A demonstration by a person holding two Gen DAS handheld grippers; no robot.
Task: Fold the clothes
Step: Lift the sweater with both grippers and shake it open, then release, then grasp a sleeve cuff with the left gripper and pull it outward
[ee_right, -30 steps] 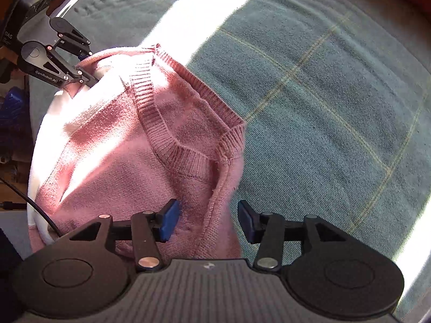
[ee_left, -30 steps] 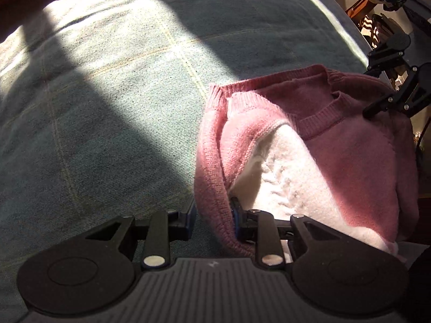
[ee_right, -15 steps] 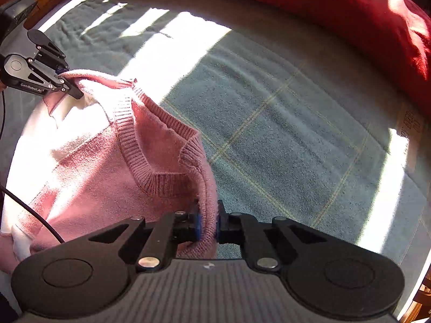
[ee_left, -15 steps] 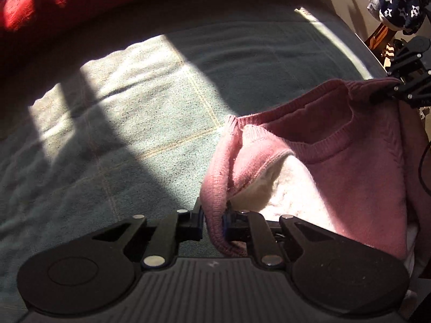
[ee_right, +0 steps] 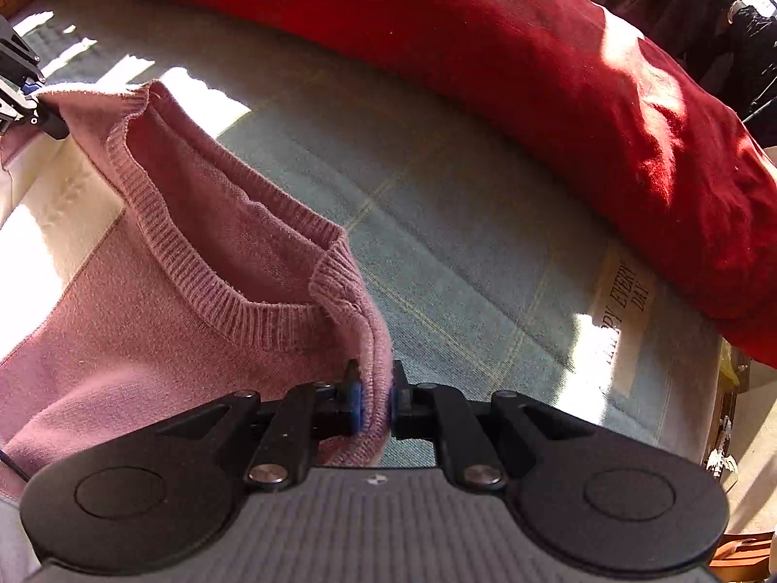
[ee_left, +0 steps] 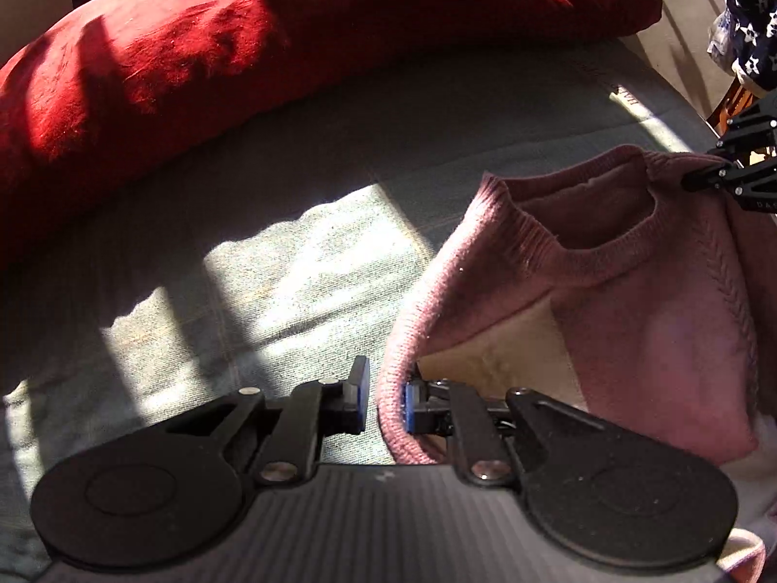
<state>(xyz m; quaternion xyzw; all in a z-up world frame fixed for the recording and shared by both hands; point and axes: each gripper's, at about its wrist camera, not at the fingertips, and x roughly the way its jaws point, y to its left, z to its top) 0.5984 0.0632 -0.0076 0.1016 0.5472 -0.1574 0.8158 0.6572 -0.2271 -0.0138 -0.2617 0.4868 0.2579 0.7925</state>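
Note:
A pink knit sweater (ee_left: 631,320) with a cream panel hangs stretched between both grippers over the grey-green bed cover (ee_left: 291,252). My left gripper (ee_left: 386,403) has the sweater's ribbed shoulder edge between its jaws. The jaws are opening: the fabric lies against the right pad, and a small gap shows at the left pad. In the right wrist view my right gripper (ee_right: 374,401) is shut on the other shoulder of the sweater (ee_right: 145,320), beside the neckline. Each gripper also appears in the other's view: the right gripper (ee_left: 728,180) and the left gripper (ee_right: 19,102).
A big red cushion (ee_right: 534,73) runs along the far side of the bed. A sewn label with lettering (ee_right: 624,311) marks the cover near its right edge. A dark star-patterned cloth (ee_left: 752,24) and dark clothes (ee_right: 704,0) lie beyond the bed.
Both grippers have carried the sweater's shoulders toward the red cushion. The right jaws closed on the knit. The left jaws pinched the edge, then parted slightly.

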